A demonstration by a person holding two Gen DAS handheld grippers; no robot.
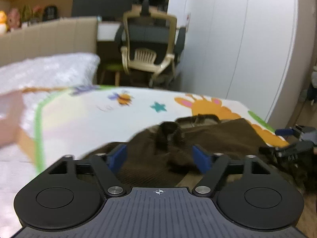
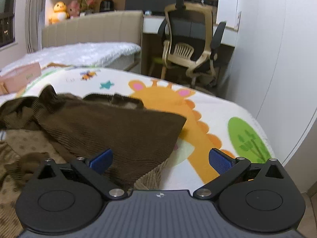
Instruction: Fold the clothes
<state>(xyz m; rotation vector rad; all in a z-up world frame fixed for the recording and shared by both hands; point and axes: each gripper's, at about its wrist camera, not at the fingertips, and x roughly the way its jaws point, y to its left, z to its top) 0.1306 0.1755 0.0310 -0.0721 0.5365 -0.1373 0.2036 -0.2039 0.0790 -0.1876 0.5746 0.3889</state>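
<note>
Both grippers, left (image 1: 160, 156) and right (image 2: 160, 161), gape wide over the brown garment (image 2: 118, 130), collar pointing away.

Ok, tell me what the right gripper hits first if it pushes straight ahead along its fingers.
Probably the brown corduroy garment. The right gripper is open, and the garment's edge lies just ahead between the fingers, toward the left finger. Right of that edge is bare cartoon blanket. Depth is hard to judge.

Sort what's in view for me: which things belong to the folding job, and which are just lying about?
For the job:
brown garment
left gripper, open
right gripper, open
cartoon blanket under it

Lying about:
office chair
pink box
plush toys
white bedding
</note>
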